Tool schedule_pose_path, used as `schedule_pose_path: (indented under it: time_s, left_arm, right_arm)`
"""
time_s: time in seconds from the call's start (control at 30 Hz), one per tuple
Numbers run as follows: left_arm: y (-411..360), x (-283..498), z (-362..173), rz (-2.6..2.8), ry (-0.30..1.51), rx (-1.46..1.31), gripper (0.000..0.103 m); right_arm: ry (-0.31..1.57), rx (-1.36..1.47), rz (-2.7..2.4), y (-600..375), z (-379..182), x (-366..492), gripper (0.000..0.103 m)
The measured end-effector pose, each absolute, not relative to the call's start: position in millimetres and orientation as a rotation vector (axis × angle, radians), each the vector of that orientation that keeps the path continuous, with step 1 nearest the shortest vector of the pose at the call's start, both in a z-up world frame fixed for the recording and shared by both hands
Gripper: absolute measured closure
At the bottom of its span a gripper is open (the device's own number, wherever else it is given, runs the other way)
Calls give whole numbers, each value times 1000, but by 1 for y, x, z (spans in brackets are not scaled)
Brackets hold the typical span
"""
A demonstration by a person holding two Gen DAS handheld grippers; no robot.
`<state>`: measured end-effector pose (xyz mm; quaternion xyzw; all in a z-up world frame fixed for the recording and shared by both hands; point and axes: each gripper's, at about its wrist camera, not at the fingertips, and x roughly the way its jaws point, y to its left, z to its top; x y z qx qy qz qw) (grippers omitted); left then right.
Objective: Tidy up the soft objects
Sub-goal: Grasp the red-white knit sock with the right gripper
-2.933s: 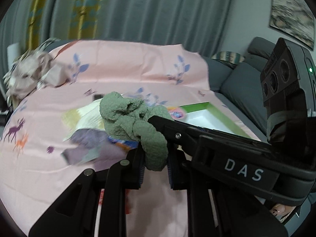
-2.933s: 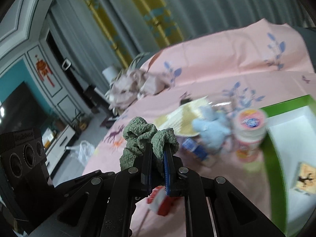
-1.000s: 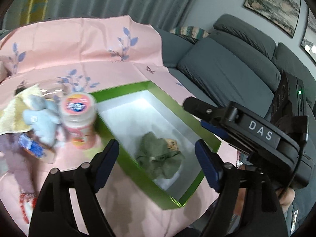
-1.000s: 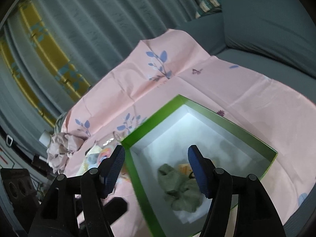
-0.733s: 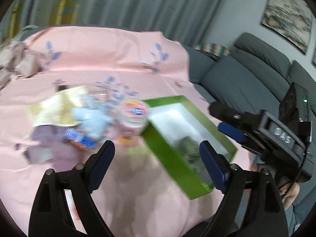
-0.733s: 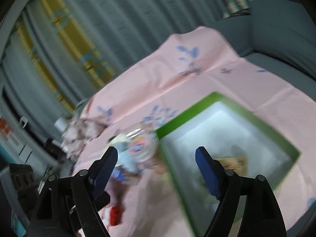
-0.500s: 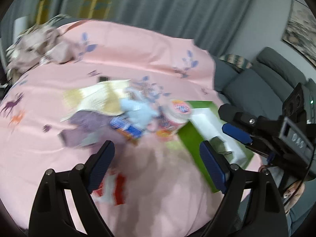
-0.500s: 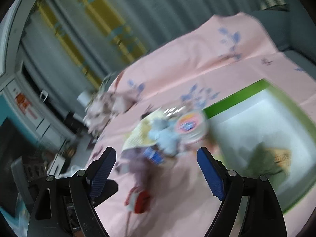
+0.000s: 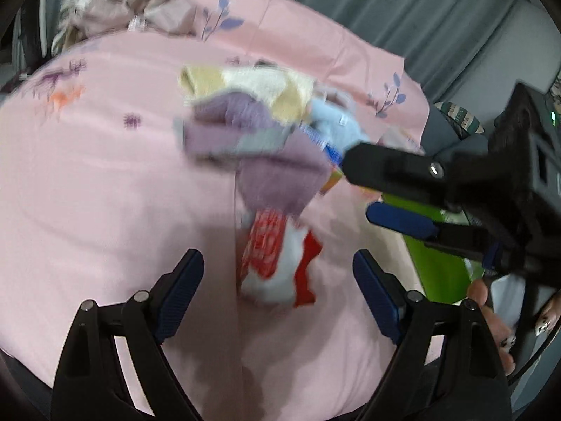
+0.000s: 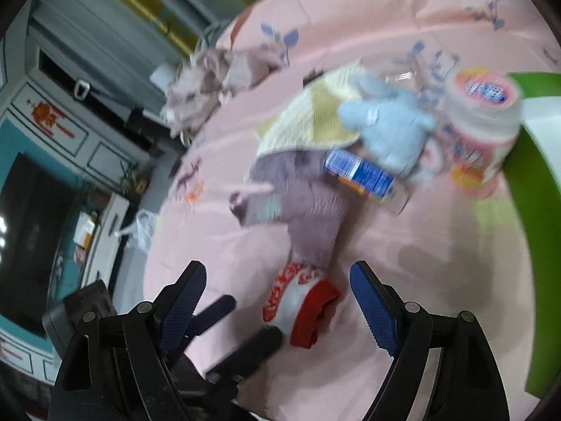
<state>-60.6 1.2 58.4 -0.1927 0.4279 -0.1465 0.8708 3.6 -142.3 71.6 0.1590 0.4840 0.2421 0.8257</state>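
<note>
A red and white sock [image 9: 277, 259] lies on the pink sheet just ahead of my left gripper [image 9: 277, 277], which is open and empty. My right gripper [image 10: 277, 294] is also open and empty, over the same sock [image 10: 301, 308]. Behind it lie a purple cloth [image 9: 266, 161] [image 10: 308, 207], a yellow and white towel [image 9: 252, 87] [image 10: 312, 115] and a light blue plush toy [image 9: 333, 122] [image 10: 389, 122]. The green box [image 9: 434, 259] [image 10: 533, 182] is at the right. The right gripper's fingers [image 9: 403, 221] cross the left wrist view.
A pink-lidded jar [image 10: 484, 112] and a blue carton [image 10: 361, 172] sit beside the plush toy. A crumpled beige cloth [image 9: 122, 10] [image 10: 210, 80] lies at the far edge of the bed. A grey sofa is at the right.
Both grippers let go of the green cloth in the green box, opened, and swung left and down to the red and white sock.
</note>
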Motion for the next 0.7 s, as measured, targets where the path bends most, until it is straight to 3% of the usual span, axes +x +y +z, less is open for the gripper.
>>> schedule_pose_path:
  time_s: [0.1,0.17,0.23,0.47,0.53,0.57,0.7]
  left_arm:
    - [0,-60,44,-316,935,-417,24]
    - [0,-60,40,-302,935,-409,30]
    - [-2,-62,40,-296,923,-386,35]
    - [-1,-62,35,-271,934,-420,59]
    - [-1,-62,34,-265,933,-429,61]
    - [-1,-62,34,-269,931,-431,67]
    - [-5,-60,34,-273,933,-430,70]
  right_arm:
    - [1050,286,493,-133,61,6,21]
    - [1072,264,478,-130,55,8,35]
    - [1086,254,473,-128,49,11,39]
    - [1133,269,503,-125,32,19,46]
    - [1146,263,496,-123,27,20,47]
    - [1160,268,505,-121,23,20,53]
    - [1158,265,513,-122,22,19,58]
